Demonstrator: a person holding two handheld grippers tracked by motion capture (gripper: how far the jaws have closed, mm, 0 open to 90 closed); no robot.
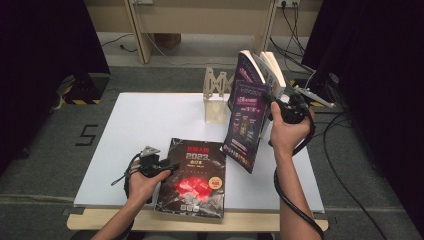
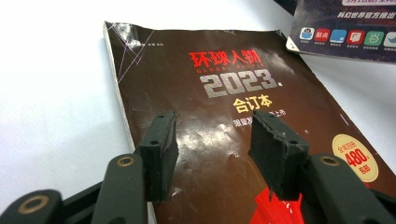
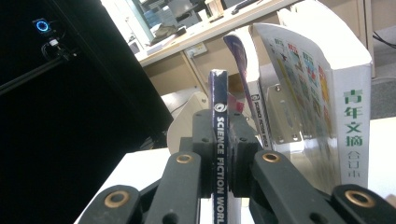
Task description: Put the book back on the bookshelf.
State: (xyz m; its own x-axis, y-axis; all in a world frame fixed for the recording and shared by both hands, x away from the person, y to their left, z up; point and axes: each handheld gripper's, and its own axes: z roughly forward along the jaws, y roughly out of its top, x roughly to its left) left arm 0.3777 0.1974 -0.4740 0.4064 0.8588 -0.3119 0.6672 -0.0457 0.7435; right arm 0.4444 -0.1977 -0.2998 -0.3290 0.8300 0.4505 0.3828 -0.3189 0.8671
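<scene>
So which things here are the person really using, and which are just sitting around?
In use:
- right gripper, clamped on the purple magazine
- left gripper, jaws open over the dark 2023 magazine
- wooden rack with standing books

Just sitting around:
- cables on the floor
- the number 5 taped on the floor
</scene>
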